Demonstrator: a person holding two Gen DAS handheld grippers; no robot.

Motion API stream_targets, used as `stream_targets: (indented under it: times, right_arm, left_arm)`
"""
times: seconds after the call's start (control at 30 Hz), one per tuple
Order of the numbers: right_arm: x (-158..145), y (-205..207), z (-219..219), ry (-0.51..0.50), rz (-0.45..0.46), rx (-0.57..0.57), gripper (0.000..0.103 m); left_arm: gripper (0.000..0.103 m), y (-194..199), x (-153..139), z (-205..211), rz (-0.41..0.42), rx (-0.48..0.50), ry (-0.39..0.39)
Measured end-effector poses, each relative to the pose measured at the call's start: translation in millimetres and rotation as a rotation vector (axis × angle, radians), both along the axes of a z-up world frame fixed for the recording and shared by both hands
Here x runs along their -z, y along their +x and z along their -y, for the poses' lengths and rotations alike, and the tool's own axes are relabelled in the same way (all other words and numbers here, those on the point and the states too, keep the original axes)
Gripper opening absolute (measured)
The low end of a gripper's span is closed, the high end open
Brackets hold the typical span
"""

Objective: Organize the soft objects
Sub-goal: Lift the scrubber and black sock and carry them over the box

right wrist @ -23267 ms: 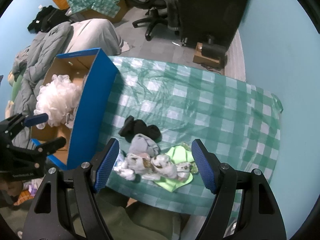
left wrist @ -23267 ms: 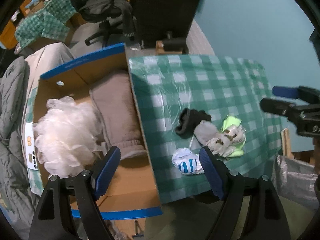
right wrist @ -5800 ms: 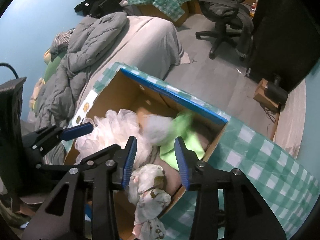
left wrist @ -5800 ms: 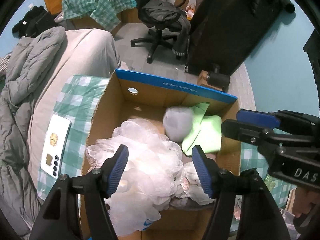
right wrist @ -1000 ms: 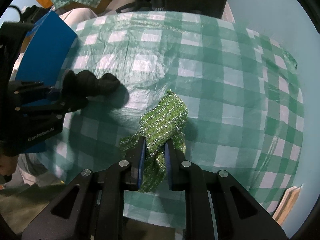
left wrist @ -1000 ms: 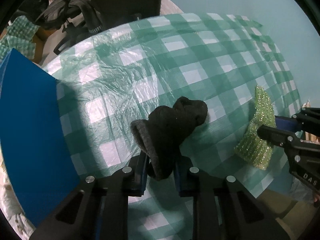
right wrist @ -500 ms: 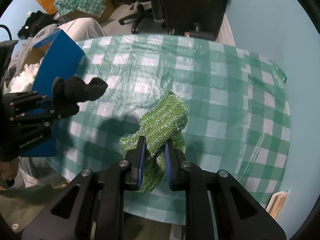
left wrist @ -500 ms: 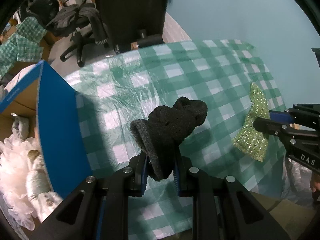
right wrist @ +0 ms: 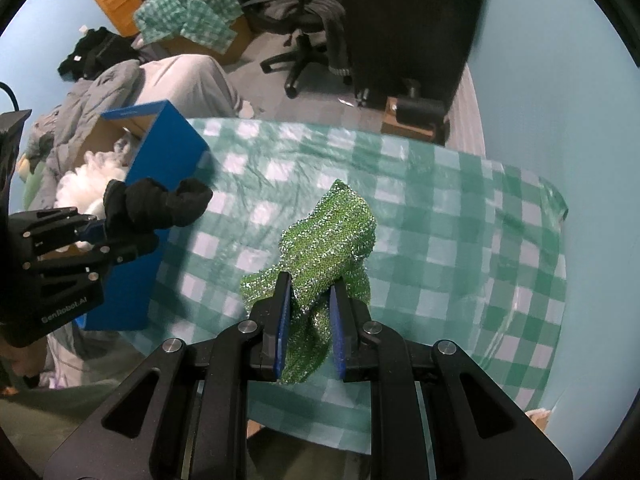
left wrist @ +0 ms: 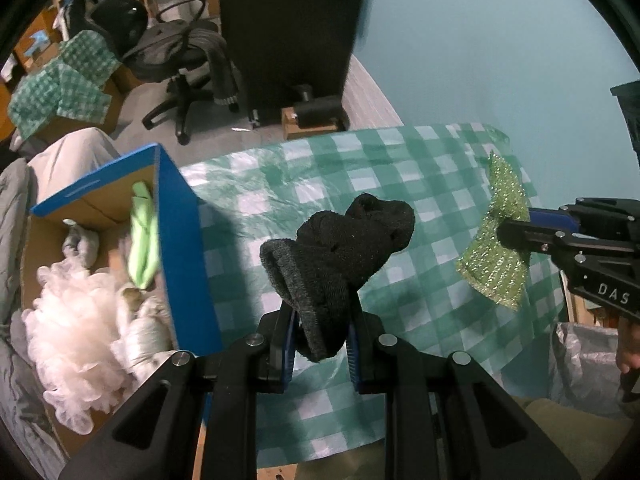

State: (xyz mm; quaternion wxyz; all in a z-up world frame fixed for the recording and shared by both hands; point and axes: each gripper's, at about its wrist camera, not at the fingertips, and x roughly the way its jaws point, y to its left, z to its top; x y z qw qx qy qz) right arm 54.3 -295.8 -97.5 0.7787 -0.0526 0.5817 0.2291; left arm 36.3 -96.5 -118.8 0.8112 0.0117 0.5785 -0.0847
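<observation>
My left gripper [left wrist: 322, 328] is shut on a black sock [left wrist: 340, 248] and holds it in the air above the green checked tablecloth [left wrist: 360, 168]. The sock also shows in the right wrist view [right wrist: 160, 204]. My right gripper [right wrist: 308, 308] is shut on a glittery green cloth [right wrist: 332, 240], also held above the table; it shows in the left wrist view [left wrist: 500, 240]. A blue cardboard box [left wrist: 180, 240] stands open at the table's left, holding a white mesh puff [left wrist: 76, 320], a lime cloth [left wrist: 144, 232] and pale soft items.
A black cabinet [left wrist: 288, 32] and an office chair [left wrist: 180, 56] stand beyond the table. A bed with grey bedding [right wrist: 120, 92] lies left of the box. A grey plastic bag [left wrist: 584, 364] hangs at the table's right edge.
Both grippers have lifted higher and drawn back with the sock and green cloth, away from the tablecloth. The open box has come into view at the left.
</observation>
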Motion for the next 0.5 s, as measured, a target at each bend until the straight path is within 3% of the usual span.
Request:
stream_targets:
  times: [0.5]
  right_arm:
    - [-26, 9, -43, 0.049, 0.037, -0.110, 0.016]
  left_arm:
    - [0.021, -17, -33, -40, 0.043, -0.117, -0.010]
